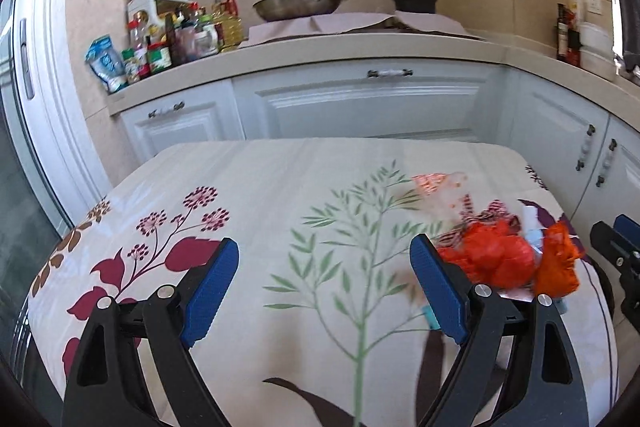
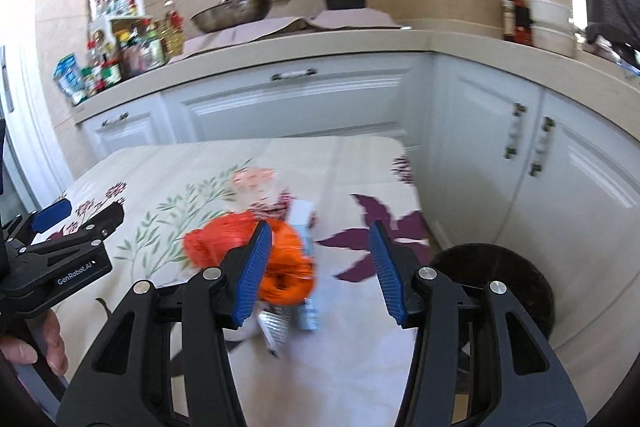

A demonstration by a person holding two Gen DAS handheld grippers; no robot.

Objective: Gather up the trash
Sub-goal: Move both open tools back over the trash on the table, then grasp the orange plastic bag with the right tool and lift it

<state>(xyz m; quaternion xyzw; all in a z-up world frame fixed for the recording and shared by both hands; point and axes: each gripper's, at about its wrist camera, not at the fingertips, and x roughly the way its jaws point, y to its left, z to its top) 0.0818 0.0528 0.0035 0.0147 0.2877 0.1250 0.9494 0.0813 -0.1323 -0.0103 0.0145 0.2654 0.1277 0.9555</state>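
While I hover over table (image 1: pixel 240 179), trash pile (image 2: pixel 256 251) lies near its right edge, long axis running near-to-far. Left gripper (image 1: pixel 324 287) jaws apart, empty. Right gripper (image 2: pixel 318 267) jaws apart, beside pile, gripping nothing.

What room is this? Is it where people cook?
Yes, it looks like a home kitchen. A steel wok and a black lidded pot sit on the beige countertop, with oil and sauce bottles in the corner above white cabinets.
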